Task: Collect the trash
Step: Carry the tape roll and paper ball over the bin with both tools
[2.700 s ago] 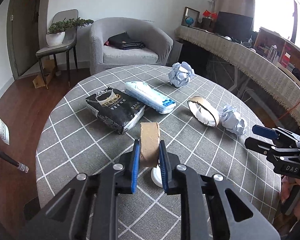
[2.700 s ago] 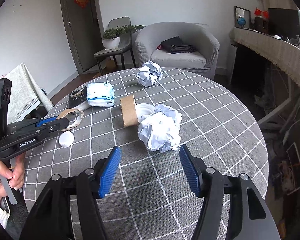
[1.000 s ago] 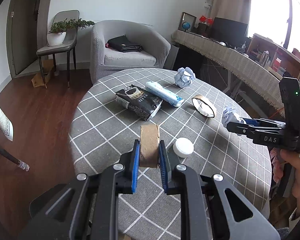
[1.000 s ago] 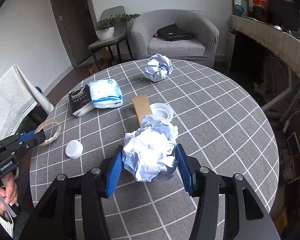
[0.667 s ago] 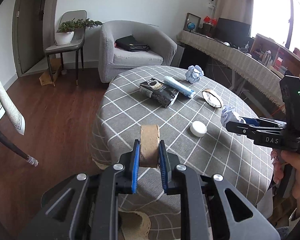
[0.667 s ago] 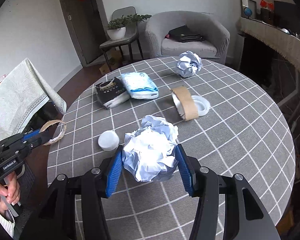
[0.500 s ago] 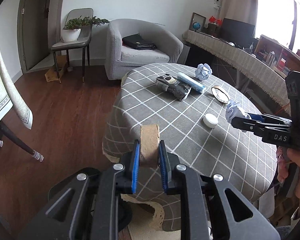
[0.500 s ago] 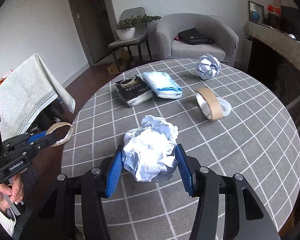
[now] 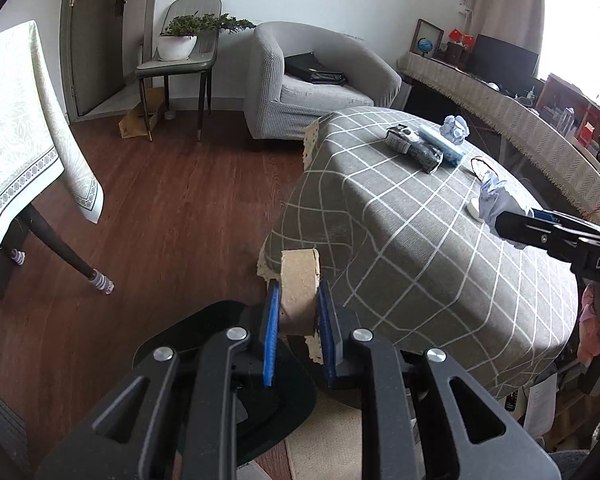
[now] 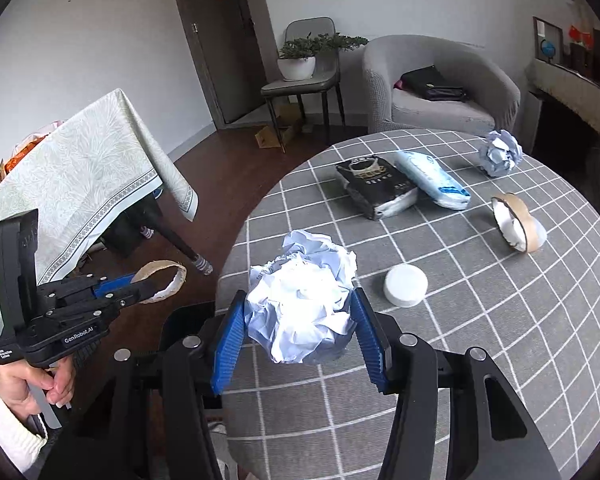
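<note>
— Trash held by each tool: what was it, and where in the frames?

— The left gripper [image 9: 298, 334] had its blue pads pressed against a brown cardboard tape ring [image 9: 299, 292], low in the middle of the left wrist view, off the near edge of the round table [image 9: 420, 248] and above a dark bin [image 9: 284, 396] on the wooden floor [image 9: 172, 208]. In the right wrist view that ring [image 10: 162, 280] sat at the left, in the tool held by a hand [image 10: 32, 384].

— And the other tool?

— The right gripper [image 10: 298, 344] was clamped around a crumpled white paper ball [image 10: 302, 300], lower centre of its view, over the table's near left edge.

— What lay on the grey checked cloth?

— A white round lid [image 10: 405, 284] just right of the held ball; further up, a black packet [image 10: 376, 190] touching a blue-and-white packet [image 10: 432, 184]; a second tape ring [image 10: 516, 222] at the right, and another paper ball [image 10: 500, 153] in the upper right.
</note>
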The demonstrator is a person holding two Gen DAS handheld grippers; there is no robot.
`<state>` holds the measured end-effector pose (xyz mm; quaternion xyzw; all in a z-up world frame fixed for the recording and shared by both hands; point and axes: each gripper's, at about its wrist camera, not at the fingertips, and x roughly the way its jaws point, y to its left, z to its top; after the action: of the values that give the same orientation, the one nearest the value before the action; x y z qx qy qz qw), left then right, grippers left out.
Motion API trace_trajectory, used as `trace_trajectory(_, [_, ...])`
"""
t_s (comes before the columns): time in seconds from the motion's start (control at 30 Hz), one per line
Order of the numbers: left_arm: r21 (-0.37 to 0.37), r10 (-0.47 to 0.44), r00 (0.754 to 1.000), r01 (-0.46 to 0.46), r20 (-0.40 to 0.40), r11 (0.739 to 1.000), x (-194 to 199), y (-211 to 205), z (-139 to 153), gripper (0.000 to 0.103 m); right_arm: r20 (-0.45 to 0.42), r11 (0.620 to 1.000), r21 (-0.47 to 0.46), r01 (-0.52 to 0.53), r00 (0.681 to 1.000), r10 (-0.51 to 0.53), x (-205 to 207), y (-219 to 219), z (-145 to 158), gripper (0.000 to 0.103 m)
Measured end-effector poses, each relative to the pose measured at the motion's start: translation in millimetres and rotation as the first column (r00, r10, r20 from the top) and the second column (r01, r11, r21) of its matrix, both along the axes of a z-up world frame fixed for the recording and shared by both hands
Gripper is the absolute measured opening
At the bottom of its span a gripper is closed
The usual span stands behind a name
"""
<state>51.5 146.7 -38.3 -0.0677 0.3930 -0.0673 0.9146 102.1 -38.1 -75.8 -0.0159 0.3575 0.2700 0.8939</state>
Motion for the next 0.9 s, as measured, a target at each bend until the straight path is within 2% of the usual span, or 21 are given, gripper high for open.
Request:
trace_trajectory(0.4, [0.023,0.055,0.986,-0.052,-0.159,0.998,-1.0,51.5,-58.8,0.020,-0.010,0.995,0.007,-0.098,0.995,0.098,-3.4,65.9,-1.3,0.053])
trace_trajectory(0.53, [0.011,0.062,0.971,-0.061,-0.232,0.998,-1.3,66.8,-82.9,0.020,-0.025,0.991,-0.003,-0.132,0.991,0.132,-1.8,91.8,-5.5,0.053])
trace_trajectory(0.9, [0.056,0.080,0.923,-0.063,-0.376,0.996,-5.1,88.9,-132.4,0.020,-0.119,0.978,-0.065,-0.197,0.975,0.188,9.1,149.5,-43.0,0.053])
